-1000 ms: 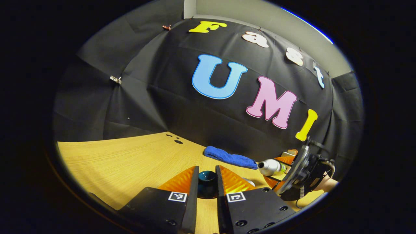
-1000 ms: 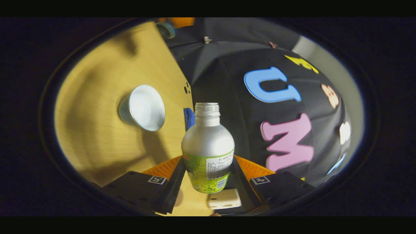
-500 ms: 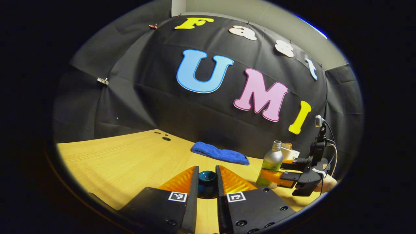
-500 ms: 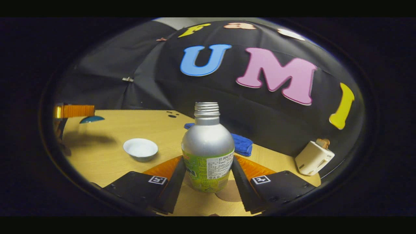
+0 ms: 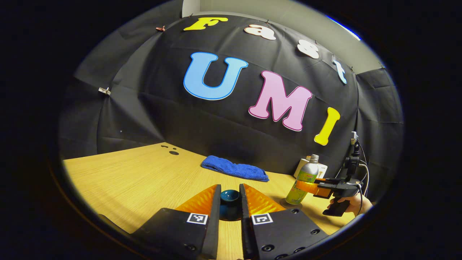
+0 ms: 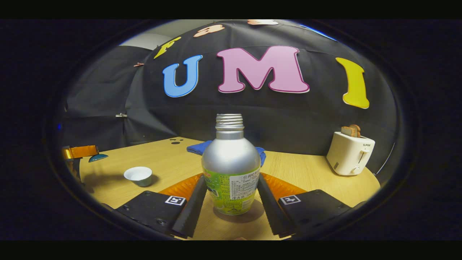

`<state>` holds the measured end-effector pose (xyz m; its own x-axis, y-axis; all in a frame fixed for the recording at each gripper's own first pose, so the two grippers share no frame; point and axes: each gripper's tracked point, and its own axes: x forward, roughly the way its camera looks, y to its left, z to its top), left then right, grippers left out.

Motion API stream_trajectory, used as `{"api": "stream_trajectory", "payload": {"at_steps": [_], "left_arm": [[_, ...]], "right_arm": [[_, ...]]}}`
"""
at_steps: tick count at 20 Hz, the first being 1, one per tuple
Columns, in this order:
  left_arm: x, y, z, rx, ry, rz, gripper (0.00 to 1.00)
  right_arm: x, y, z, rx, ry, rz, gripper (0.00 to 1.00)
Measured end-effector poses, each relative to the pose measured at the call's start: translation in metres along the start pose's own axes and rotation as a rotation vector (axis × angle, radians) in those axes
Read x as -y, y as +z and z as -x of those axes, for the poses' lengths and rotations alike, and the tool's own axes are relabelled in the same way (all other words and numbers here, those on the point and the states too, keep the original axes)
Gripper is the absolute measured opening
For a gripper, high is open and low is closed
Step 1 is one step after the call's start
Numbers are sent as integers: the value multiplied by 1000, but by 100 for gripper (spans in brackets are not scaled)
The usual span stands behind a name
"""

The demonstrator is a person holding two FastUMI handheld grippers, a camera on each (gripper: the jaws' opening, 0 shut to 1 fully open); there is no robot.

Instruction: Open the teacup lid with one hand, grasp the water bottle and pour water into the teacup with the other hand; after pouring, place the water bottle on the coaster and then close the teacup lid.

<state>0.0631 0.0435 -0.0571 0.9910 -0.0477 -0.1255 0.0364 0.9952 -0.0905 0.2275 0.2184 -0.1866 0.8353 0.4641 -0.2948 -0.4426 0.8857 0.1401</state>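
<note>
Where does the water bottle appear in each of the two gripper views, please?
Left gripper view: the water bottle stands upright at the lower right, held by the right gripper.
Right gripper view: it is at the centre, upright between that gripper's own fingers.
Shared landmark: the blue cloth by the wall, directly behind the bottle in the right gripper view.

free: bare table (image 6: 169, 162) between teacup (image 6: 138, 176) and my bottle (image 6: 231, 173) | blocked: towel (image 5: 234, 170) far centre, toaster (image 6: 350, 151) far right

blue towel (image 5: 234, 170), white toaster (image 6: 350, 152), wooden table (image 5: 137, 177)
</note>
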Motion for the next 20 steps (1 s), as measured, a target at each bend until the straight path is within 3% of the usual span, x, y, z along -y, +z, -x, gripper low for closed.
{"api": "stream_trajectory", "payload": {"at_steps": [8, 12, 15, 20], "left_arm": [[6, 0, -18, -15, -12, -11, 30], [9, 5, -39, -21, -24, -40, 30], [16, 2, -60, -53, -44, -74, 30], [18, -23, -85, -128, -42, -115, 30]], "right_arm": [[11, -16, -8, -27, -11, -18, 80], [15, -33, -3, -72, -17, -29, 84], [17, -38, 5, -86, -24, -51, 99], [25, -34, 41, -77, -43, -86, 99]]}}
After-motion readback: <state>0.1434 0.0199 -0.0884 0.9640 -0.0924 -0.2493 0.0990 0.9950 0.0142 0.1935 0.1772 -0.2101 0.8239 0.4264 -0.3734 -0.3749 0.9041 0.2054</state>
